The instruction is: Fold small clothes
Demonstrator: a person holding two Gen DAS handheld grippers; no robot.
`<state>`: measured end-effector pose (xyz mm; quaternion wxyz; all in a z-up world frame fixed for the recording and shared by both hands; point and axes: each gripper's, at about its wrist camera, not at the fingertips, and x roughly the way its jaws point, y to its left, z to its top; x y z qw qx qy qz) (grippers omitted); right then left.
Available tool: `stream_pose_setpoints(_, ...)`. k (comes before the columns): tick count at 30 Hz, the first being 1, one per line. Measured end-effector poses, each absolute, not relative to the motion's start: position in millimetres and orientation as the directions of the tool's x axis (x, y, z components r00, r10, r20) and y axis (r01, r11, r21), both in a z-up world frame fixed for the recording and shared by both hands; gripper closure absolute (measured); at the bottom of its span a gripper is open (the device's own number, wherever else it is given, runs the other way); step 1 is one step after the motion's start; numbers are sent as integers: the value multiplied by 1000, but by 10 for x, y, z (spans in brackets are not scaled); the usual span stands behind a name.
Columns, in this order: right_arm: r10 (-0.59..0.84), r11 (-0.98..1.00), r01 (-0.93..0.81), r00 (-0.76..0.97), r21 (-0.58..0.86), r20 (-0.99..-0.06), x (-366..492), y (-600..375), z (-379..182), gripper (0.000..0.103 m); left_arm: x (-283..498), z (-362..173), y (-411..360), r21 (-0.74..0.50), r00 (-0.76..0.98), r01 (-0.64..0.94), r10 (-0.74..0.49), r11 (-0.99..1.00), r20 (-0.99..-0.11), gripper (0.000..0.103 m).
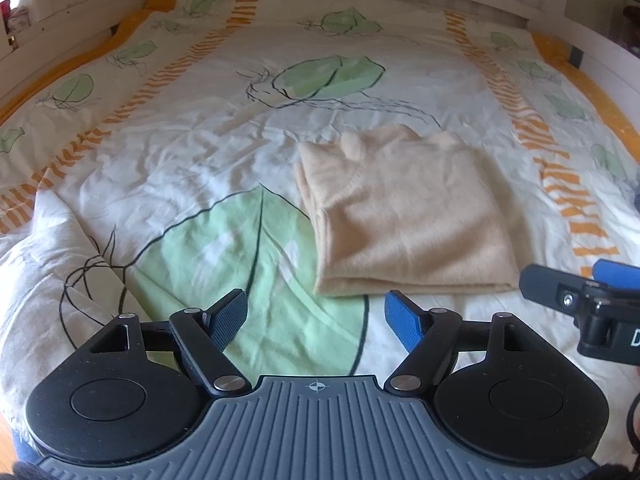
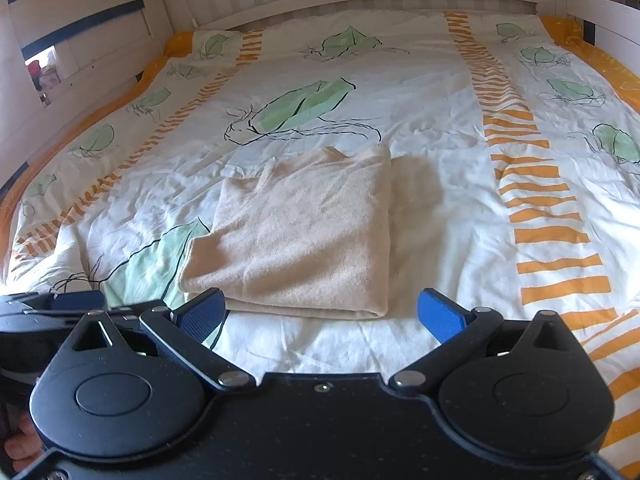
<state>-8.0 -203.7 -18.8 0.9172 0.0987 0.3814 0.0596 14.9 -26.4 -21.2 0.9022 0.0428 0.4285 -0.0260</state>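
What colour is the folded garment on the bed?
Pale peach-beige, plain, with no print. The folded garment shows best in the right wrist view.

Hardly any writing here. On the black body of the right gripper (image 1: 576, 280), where it pokes in at the edge of the left wrist view, a single white letter "D" shows, cut off by the frame. The left gripper (image 1: 316, 316) carries a small crosshair mark on its ribbed grey plate. Nothing else bears legible lettering.
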Motion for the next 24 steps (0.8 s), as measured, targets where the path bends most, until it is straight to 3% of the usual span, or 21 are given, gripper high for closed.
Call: stream_pose_setpoints(24, 182, 969, -5, 696, 249, -695, -135, -2099, -224, 1, 75, -223, -312, 42, 621, 91, -24, 995, -784, 28)
